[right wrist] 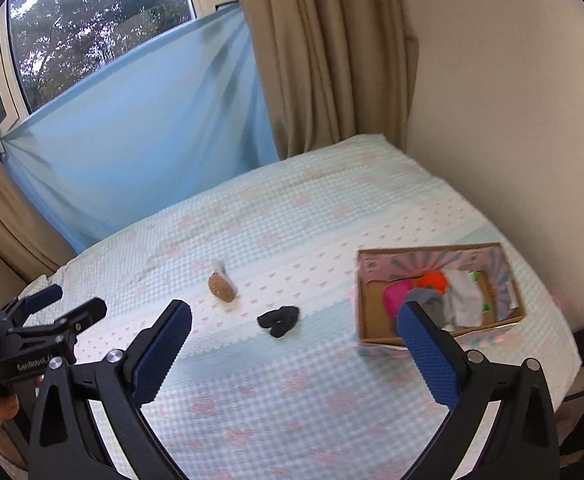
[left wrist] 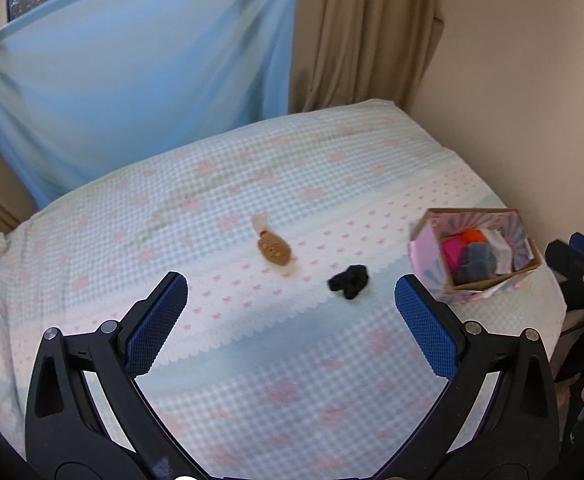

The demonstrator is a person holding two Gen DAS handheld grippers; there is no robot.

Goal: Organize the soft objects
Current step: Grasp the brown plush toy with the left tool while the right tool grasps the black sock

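A balled black sock [left wrist: 349,280] [right wrist: 278,321] lies on the bed beside a brown and white soft item [left wrist: 273,249] [right wrist: 223,284]. A patterned cardboard box [left wrist: 528,258] [right wrist: 376,304] at the right holds pink, orange, grey and white soft things. My left gripper [left wrist: 292,300] is open and empty, held above the bed in front of the sock. My right gripper [right wrist: 294,330] is open and empty, with the sock lying between and beyond its fingertips. The left gripper also shows at the left edge of the right wrist view [right wrist: 74,300].
The bed [left wrist: 252,360] [right wrist: 292,400] has a pale checked cover with pink flowers. A blue sheet [left wrist: 132,80] and beige curtains [left wrist: 364,32] hang behind it. A cream wall [right wrist: 512,100] runs along the right side.
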